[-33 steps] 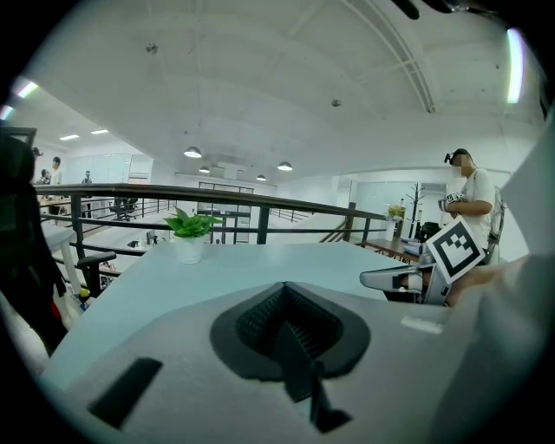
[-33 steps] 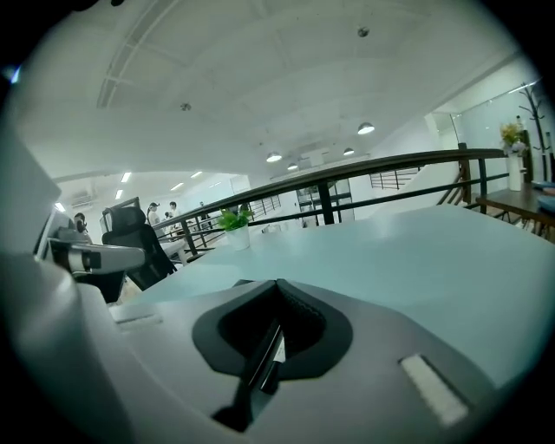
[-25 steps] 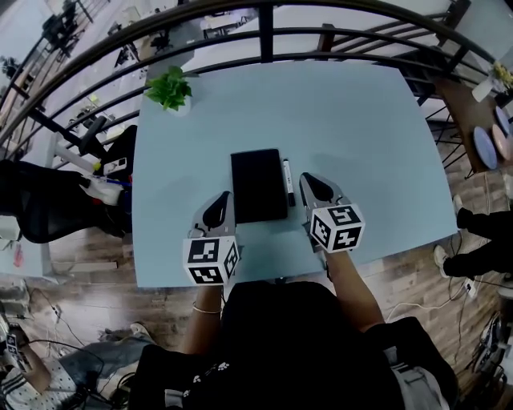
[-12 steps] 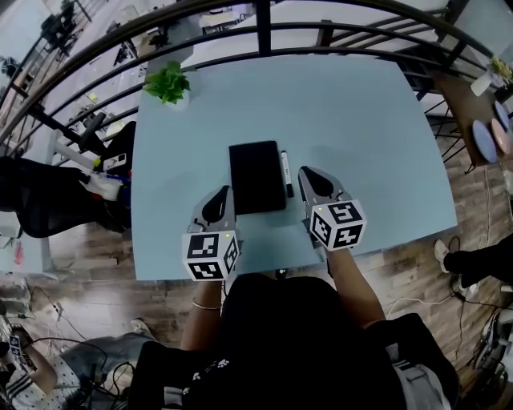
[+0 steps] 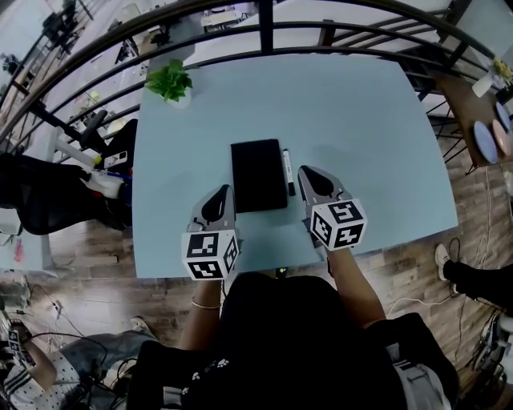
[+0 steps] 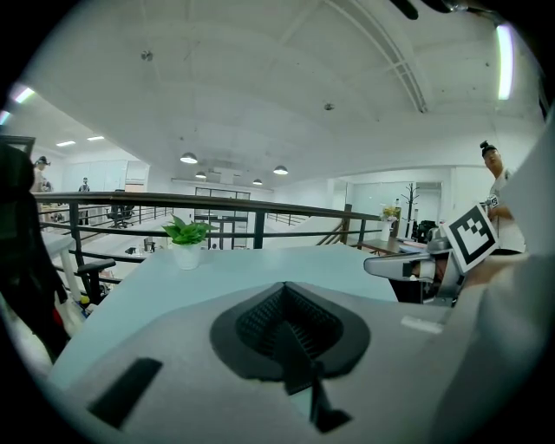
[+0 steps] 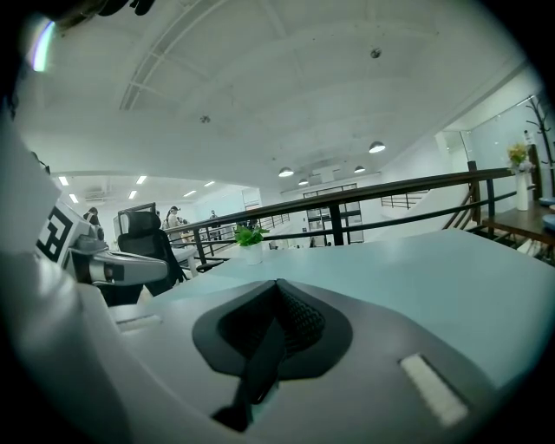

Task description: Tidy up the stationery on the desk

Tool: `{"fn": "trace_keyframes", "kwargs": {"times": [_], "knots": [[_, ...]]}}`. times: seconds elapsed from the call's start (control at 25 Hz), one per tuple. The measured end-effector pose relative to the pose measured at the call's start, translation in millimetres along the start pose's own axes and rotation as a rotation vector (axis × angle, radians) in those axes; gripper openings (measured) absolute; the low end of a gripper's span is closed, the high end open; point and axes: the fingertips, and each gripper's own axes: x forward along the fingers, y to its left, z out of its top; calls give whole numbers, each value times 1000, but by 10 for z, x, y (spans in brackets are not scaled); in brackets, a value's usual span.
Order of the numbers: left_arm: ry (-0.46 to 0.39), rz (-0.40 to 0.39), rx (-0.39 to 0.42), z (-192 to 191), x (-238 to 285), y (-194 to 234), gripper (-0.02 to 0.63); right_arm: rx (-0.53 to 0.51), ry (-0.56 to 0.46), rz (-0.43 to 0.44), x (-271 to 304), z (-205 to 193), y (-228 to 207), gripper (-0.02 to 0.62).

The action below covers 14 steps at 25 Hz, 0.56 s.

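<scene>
Left gripper (image 5: pixel 222 197): clenched shut, nothing between the jaws, sits just beside the near left corner of the black notebook (image 5: pixel 258 175). Right gripper (image 5: pixel 308 176): likewise closed tight and empty, sits off the notebook's right side, near the lower end of the pen (image 5: pixel 287 172). Notebook: lies flat on the pale blue table (image 5: pixel 361 120), towards the front edge, between the two grippers. Pen: lies just beside the notebook's right edge, parallel to it. Small potted plant (image 5: pixel 170 84): stands at the far left corner, well apart, by the dark railing (image 5: pixel 264 24).
</scene>
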Motion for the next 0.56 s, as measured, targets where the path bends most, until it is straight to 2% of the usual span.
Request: {"fn": "trace_keyframes", "kwargs": {"times": [0.56], "knots": [[-1, 15, -3, -48, -72, 73, -6, -9, -4, 19, 17, -3, 103, 6]]}}
